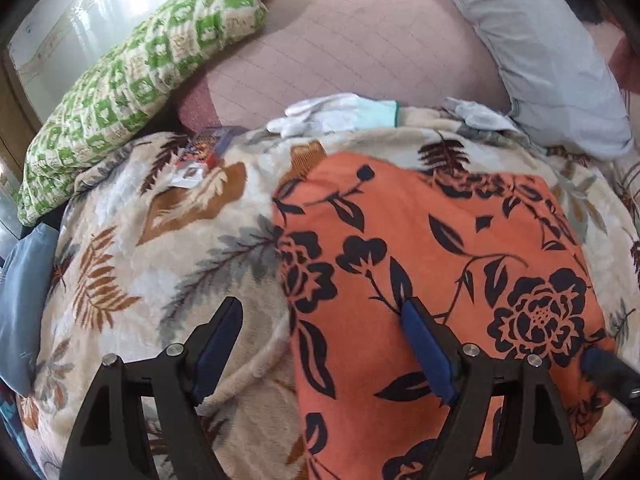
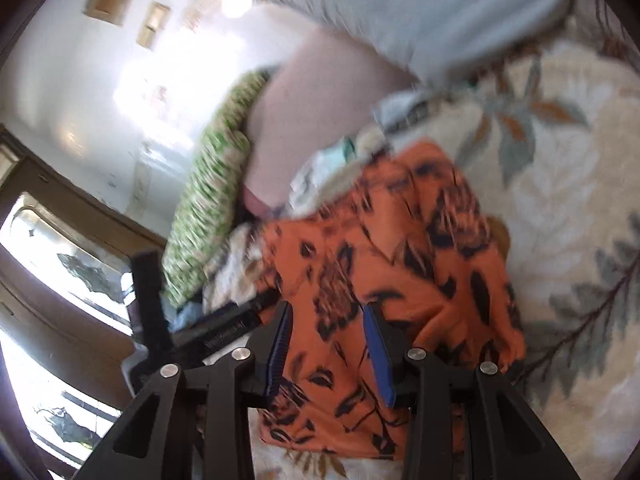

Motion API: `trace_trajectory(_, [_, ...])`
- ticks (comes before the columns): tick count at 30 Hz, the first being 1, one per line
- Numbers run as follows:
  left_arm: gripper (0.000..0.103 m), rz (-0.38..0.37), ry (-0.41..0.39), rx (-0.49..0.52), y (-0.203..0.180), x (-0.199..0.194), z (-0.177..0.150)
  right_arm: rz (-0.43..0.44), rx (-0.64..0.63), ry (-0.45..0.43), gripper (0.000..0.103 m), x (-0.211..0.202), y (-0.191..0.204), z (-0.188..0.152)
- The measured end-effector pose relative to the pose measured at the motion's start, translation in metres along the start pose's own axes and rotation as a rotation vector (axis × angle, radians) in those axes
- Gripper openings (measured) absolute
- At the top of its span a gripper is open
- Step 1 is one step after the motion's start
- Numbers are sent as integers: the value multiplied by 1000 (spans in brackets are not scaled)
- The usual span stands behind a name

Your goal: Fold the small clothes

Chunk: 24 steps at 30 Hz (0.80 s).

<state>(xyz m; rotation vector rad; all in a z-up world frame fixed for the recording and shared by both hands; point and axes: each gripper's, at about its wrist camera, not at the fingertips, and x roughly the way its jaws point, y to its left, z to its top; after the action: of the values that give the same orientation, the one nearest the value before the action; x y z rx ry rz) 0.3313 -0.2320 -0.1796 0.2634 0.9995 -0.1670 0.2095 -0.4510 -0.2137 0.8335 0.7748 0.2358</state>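
Note:
An orange garment with black flowers (image 1: 432, 264) lies on a beige leaf-print blanket (image 1: 168, 248). My left gripper (image 1: 320, 320) is open, wide above the garment's left edge, one finger over the blanket and one over the cloth. It holds nothing. In the right wrist view the same orange garment (image 2: 384, 264) lies bunched between the pads of my right gripper (image 2: 328, 332). The jaws stand partly apart with cloth between them; the frame is blurred, so the grip is unclear. The right gripper's tip shows in the left wrist view (image 1: 608, 368) at the garment's right edge.
A green-and-cream quilt (image 1: 132, 76) lies at the back left. White gloves (image 1: 332, 114) and a grey pillow (image 1: 540, 44) lie behind the garment. A pink sheet (image 1: 352, 44) covers the far bed. A blue cloth (image 1: 20, 300) is at the left edge. A door with glass panes (image 2: 60, 280) stands left.

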Motion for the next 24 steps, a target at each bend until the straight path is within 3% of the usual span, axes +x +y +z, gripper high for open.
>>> trace_trajectory(3, [84,29,30,40,-10,16,-4,-65,62,62,38,16,-20,-3])
trace_trajectory(6, [87,29,38,38,-10,17,-2,-20,125,64,37,13,-31,0])
trace_trajectory(10, [86,-5,27,31,0,-4,-7,-10,117,54,39,5,-23,-1])
trace_trajectory(13, [86,-33,-8,25,11,-28,-24,28,86,25,39,-12,-17,0])
trace_trajectory(17, [86,-67,-29,38,16,-48,-56,60,46,74,40,-14,-4,-8])
trace_trajectory(21, [87,6,-4,95,3,-34,-80,-33,11,151,40,3,4,-22])
trace_trajectory(24, [88,4,16,75,4,-29,-81,-121,38,232,40,24,-6,-33])
